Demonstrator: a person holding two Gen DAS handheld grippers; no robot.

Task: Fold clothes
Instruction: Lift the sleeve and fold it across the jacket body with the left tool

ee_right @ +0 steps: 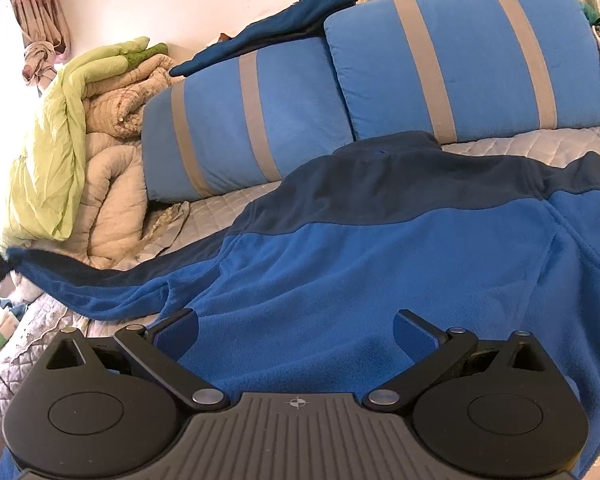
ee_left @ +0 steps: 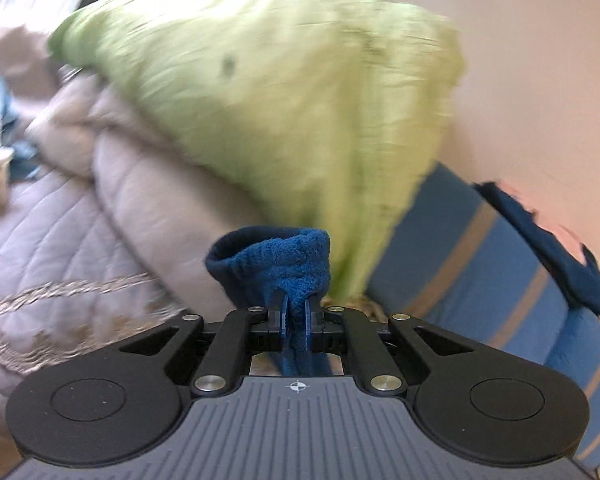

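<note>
A blue fleece jacket (ee_right: 380,248) with a dark navy yoke lies spread on the bed. Its left sleeve (ee_right: 100,280) stretches out to the left and is lifted off the quilt at its end. In the left wrist view, my left gripper (ee_left: 296,312) is shut on that sleeve's cuff (ee_left: 276,264), which bunches up above the pads. At the far left edge of the right wrist view, the cuff end (ee_right: 14,258) meets a dark shape. My right gripper (ee_right: 296,334) stands open low over the jacket's body, nothing between its fingers.
Two blue cushions with grey stripes (ee_right: 460,60) lean at the back. A folded green and beige duvet pile (ee_right: 80,140) sits at the left. A dark blue garment (ee_right: 284,24) lies on top of the cushions. Grey quilted bedspread (ee_left: 60,240) covers the bed.
</note>
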